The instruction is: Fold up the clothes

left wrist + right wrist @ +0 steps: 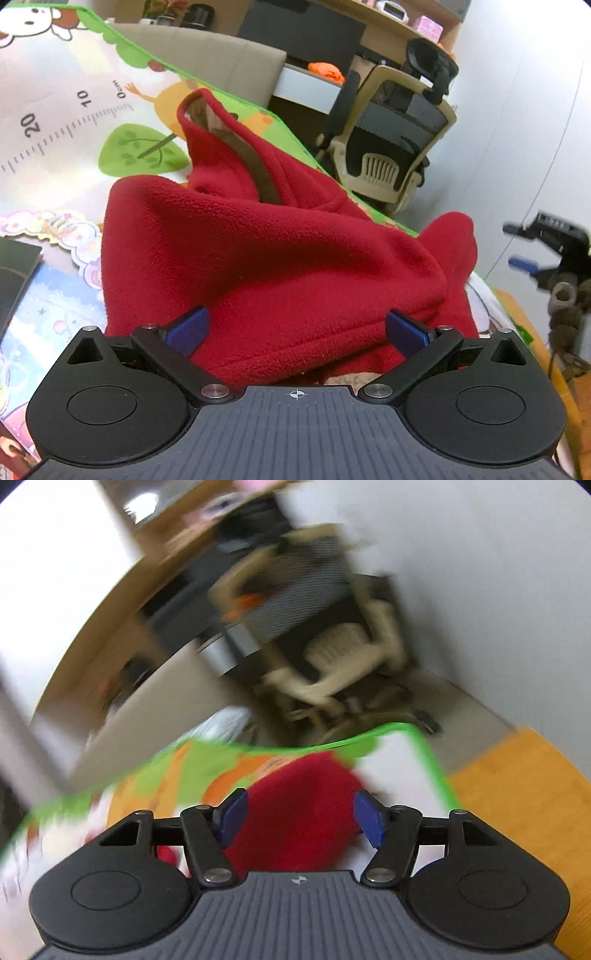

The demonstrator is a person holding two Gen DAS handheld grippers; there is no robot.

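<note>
**Red fleece bunched on play mat, both jaws open, nothing gripped**

Red fleece garment (273, 251) heaped near the green-edged corner of the play mat (55, 122), not laid flat. One part sticking up with a tan lining showing along the edge, probably a sleeve or hood, cannot tell which. Main body rumpled into thick rolls, so no fold made yet by the look of it.

Left gripper (295, 332) low and close over the near hem, jaws spread wide with fabric lying between the blue pads, not pinched. Placement reads as lined up to take the near edge, or just let go of it; no way to say which.

Right gripper (301, 818) higher and further off, jaws also released, red fabric visible beyond them but no contact seen. Also showing at the right edge of the left view, clear of the cloth. Likely hanging back until the left side has a hold.

Hard to make out:
- Right view badly motion-blurred; office chair (391, 140) and desk behind only rough shapes there.
- Near hem of the garment cut off under the left gripper body, so true outline unknown.
- Garment type unclear from this heap.
- Far side of the fleece hidden behind its own raised part.
- What the mat rests on not shown; orange-brown surface beyond the mat corner.
</note>
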